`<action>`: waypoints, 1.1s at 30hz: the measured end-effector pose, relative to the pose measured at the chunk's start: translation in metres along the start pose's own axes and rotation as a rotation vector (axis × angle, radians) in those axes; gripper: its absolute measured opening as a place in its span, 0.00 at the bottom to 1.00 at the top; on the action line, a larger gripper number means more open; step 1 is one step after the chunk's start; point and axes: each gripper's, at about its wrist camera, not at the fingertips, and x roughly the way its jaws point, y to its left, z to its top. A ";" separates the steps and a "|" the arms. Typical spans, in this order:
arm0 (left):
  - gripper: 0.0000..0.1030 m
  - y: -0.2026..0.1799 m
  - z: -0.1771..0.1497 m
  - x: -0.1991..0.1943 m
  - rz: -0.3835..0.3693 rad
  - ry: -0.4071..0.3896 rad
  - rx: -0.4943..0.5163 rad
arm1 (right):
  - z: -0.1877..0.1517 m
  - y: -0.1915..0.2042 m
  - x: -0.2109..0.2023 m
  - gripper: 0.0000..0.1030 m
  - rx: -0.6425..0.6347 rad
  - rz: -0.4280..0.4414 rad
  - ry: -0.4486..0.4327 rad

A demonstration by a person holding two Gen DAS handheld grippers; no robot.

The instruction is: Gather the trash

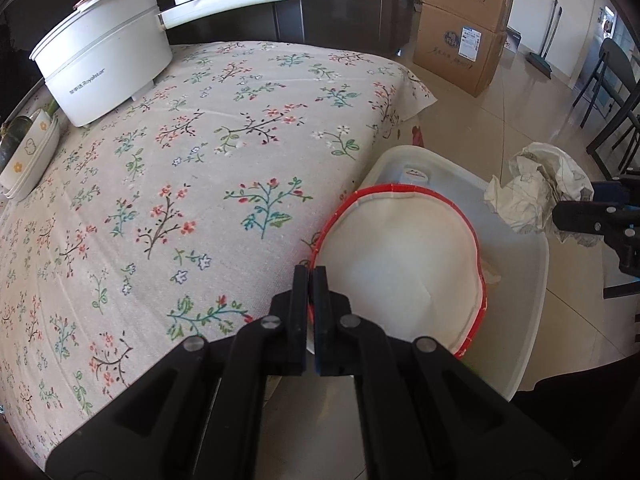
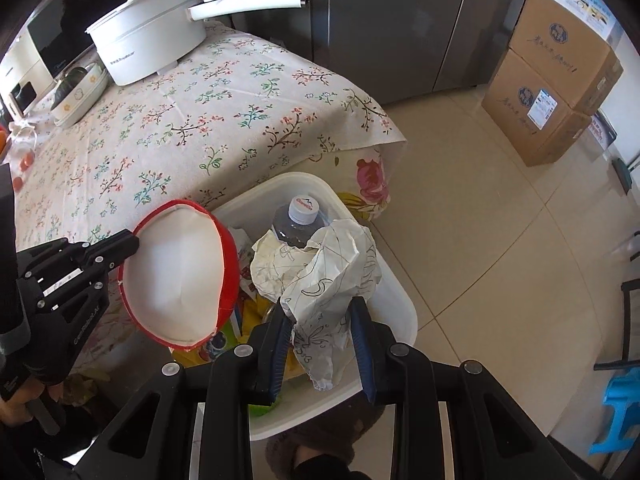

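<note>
the drop-off step is judged to be in hand: a red-rimmed paper bowl (image 1: 400,264) is pinched by its rim in the closed left gripper (image 1: 311,280), and a crumpled sheet of paper (image 2: 328,280) is clamped in the right gripper (image 2: 320,320), both held over the white plastic bin (image 2: 400,312) at lower centre, beside the floral-clothed table (image 2: 200,120); next, both are to be released into the bin

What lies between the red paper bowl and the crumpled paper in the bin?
In the right wrist view, colourful wrappers in the white bin separate the red paper bowl and crumpled paper.
</note>
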 end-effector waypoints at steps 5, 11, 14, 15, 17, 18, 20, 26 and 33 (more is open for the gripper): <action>0.16 0.000 0.000 0.000 -0.037 -0.031 0.008 | -0.001 -0.007 0.003 0.30 0.017 -0.014 0.013; 0.45 0.007 -0.003 -0.019 -0.019 -0.071 0.047 | -0.003 -0.007 0.005 0.30 0.021 -0.021 0.026; 0.52 0.017 -0.007 -0.029 -0.011 -0.070 0.035 | -0.002 -0.002 0.006 0.30 0.013 -0.020 0.030; 0.54 0.021 -0.009 -0.032 -0.011 -0.069 0.026 | -0.002 -0.001 0.007 0.30 0.010 -0.019 0.031; 0.57 0.028 -0.011 -0.039 -0.014 -0.070 0.008 | -0.001 0.003 0.008 0.30 0.006 -0.018 0.034; 0.60 0.032 -0.013 -0.043 -0.014 -0.072 0.000 | -0.001 0.005 0.008 0.30 0.003 -0.019 0.035; 0.65 0.038 -0.017 -0.051 -0.009 -0.077 -0.015 | 0.000 0.009 0.009 0.30 -0.004 -0.018 0.038; 0.79 0.053 -0.028 -0.071 0.025 -0.102 -0.057 | 0.005 0.020 0.008 0.46 0.013 0.028 0.014; 0.87 0.066 -0.043 -0.090 0.067 -0.109 -0.096 | 0.006 0.031 -0.002 0.66 0.024 0.006 -0.029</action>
